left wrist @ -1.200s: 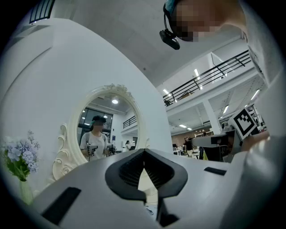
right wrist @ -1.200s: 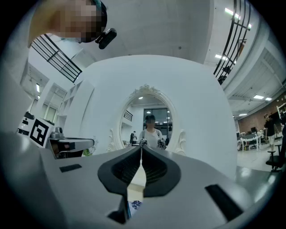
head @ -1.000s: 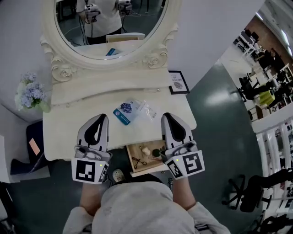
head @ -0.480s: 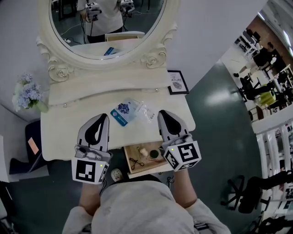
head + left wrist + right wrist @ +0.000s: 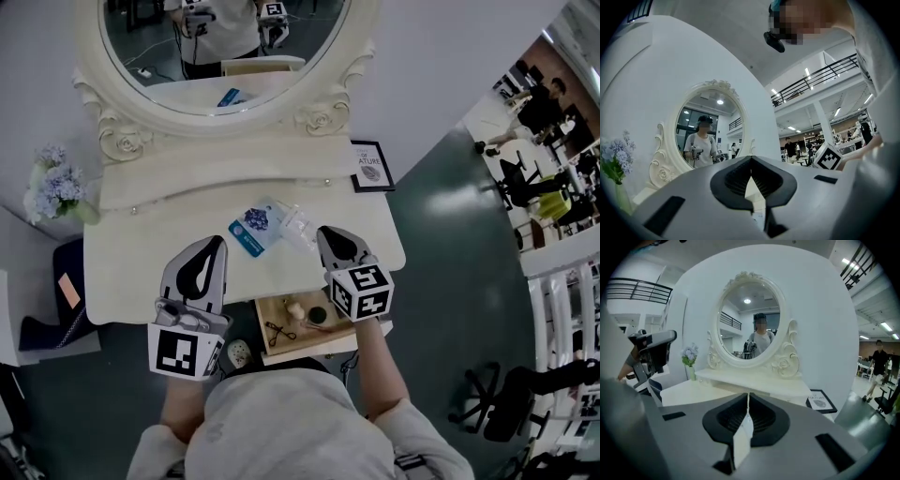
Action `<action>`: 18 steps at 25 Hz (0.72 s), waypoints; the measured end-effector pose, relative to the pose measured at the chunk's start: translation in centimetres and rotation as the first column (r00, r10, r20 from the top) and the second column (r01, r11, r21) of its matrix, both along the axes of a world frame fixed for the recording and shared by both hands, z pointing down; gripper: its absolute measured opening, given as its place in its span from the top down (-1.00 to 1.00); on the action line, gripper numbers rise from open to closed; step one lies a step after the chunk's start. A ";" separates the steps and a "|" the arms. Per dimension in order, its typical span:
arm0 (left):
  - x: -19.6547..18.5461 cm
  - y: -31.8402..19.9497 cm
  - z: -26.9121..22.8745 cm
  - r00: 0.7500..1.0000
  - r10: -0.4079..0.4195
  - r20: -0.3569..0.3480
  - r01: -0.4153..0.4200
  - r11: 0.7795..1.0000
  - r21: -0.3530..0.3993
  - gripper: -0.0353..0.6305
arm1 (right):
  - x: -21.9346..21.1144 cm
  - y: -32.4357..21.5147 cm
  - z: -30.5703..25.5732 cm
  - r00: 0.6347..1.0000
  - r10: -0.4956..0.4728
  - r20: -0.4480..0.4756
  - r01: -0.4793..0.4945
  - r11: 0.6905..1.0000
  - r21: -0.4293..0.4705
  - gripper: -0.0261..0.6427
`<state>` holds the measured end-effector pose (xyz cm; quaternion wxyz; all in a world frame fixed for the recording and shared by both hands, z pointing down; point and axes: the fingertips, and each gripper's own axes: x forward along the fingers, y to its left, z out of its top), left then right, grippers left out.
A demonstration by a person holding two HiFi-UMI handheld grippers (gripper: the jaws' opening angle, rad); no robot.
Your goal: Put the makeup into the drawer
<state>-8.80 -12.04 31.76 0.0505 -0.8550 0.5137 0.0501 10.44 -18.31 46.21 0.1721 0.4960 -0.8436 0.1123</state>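
The right tool (image 5: 323, 234) is clenched on nothing, its jaws meeting at the tip in its own view. The left tool (image 5: 217, 242) is likewise clenched and empty. Only the head view shows the makeup. A blue-and-white packet (image 5: 252, 230) and clear sachets (image 5: 294, 223) lie on the worktop (image 5: 131, 272) just ahead of both tools. The drawer (image 5: 298, 351) stands open below the front edge with small items inside. The gripper views show instead the oval mirror (image 5: 749, 324), flowers (image 5: 689, 354) and a framed picture (image 5: 820, 401).
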 end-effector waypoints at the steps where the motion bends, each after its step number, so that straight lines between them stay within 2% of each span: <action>1: -0.1 0.0 0.1 1.000 -0.002 0.003 0.002 1.000 -0.004 0.85 | 0.0 -0.1 0.8 1.000 -0.002 -0.009 0.002 1.000 -0.021 0.85; 14: -1.1 -0.3 1.0 0.999 -0.044 0.017 0.044 0.999 -0.032 0.85 | -0.1 -3.0 9.1 0.994 -0.068 -0.089 0.045 0.970 -0.239 0.84; 15: -1.1 -0.3 1.0 0.999 -0.047 0.018 0.048 0.998 -0.034 0.85 | -0.1 -3.3 9.7 0.994 -0.068 -0.086 0.044 0.966 -0.255 0.79; 17: -1.3 -0.2 1.1 0.998 -0.056 0.021 0.057 0.998 -0.039 0.85 | -0.1 -3.7 10.9 0.994 -0.073 -0.081 0.047 0.956 -0.290 0.58; 18: -1.5 -0.1 1.2 0.998 -0.062 0.022 0.063 0.997 -0.042 0.85 | -0.1 -3.9 11.5 0.993 -0.077 -0.084 0.047 0.950 -0.307 0.56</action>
